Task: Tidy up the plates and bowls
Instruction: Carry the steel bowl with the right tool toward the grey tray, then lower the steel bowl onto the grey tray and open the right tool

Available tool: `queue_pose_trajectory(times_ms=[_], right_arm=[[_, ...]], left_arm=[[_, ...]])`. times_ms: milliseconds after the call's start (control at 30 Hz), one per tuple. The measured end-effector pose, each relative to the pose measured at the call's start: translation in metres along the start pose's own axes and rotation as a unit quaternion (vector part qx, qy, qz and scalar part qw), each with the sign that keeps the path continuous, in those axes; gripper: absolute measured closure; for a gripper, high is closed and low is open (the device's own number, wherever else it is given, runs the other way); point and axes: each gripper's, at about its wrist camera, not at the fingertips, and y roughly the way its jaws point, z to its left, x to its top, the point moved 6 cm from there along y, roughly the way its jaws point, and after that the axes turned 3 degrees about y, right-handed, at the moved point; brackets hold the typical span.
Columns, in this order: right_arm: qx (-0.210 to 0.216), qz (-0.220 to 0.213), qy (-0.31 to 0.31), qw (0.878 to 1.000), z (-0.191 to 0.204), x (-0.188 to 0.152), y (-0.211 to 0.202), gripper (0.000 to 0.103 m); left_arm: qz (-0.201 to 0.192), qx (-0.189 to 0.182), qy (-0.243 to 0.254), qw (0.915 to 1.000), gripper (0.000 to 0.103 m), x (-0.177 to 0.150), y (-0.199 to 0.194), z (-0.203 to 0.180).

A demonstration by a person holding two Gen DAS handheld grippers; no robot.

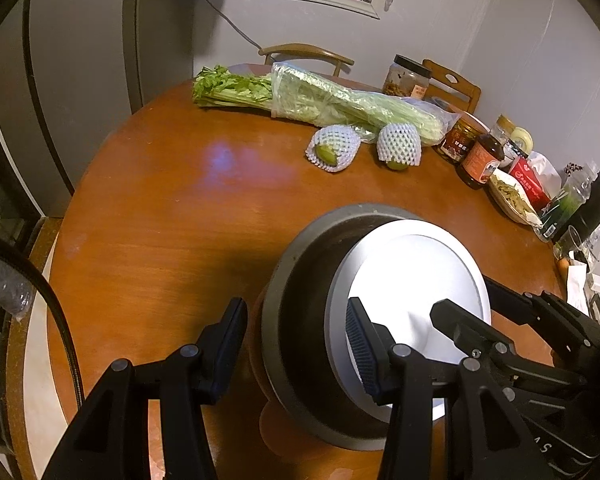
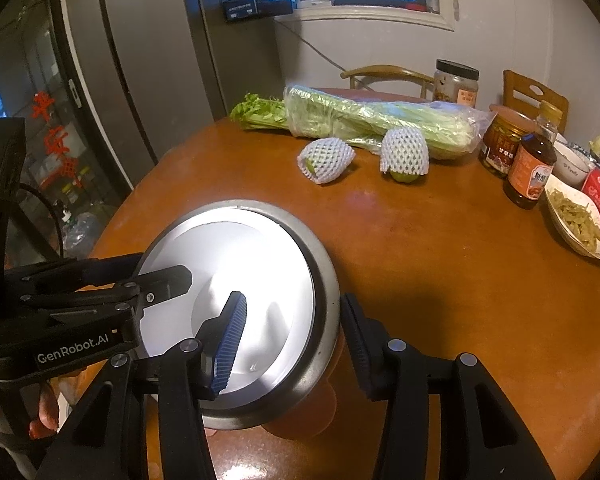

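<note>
Item: white plate (image 1: 412, 280), lying inside a grey metal bowl (image 1: 296, 280), its left edge tipped up against the bowl wall. The pair sits at the near edge of the round wooden surface (image 1: 160, 220), on an orange mat (image 2: 300, 420).

Handling, as judged: the plate looks like glazed ceramic, so stiff, slick and breakable. The bowl looks thin, light and liable to skid or ring. Take the plate by its rim, and the bowl by its rolled lip.

Your left tool (image 1: 296, 344): jaws apart, straddling the bowl's left rim, one pad outside the wall and one over the plate; you cannot tell from these views whether either pad presses.

Your right tool (image 2: 296, 344): jaws apart, straddling the right rim the same way, inner pad over the plate and outer pad beside the wall.

Surroundings, well apart from the bowl: bagged celery (image 2: 372, 120), two fruits in foam netting (image 2: 324, 160), sauce bottle (image 2: 530, 170), jars (image 2: 456, 80), packet of dried strips (image 2: 576, 220), chairs (image 2: 384, 74) behind.
</note>
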Motion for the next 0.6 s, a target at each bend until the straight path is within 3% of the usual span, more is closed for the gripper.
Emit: queue_pose_trajectory(times_ms=[333, 600], right_arm=[[-0.014, 0.012, 0.003, 1.0, -0.006, -0.002, 0.009, 0.047], [-0.028, 0.032, -0.005, 0.999, -0.006, -0.008, 0.024, 0.047]], left_arm=[[-0.005, -0.002, -0.005, 1.0, 0.045, -0.002, 0.001, 0.006], [0.021, -0.008, -0.007, 0.9997, 0.041, -0.007, 0.018, 0.004]])
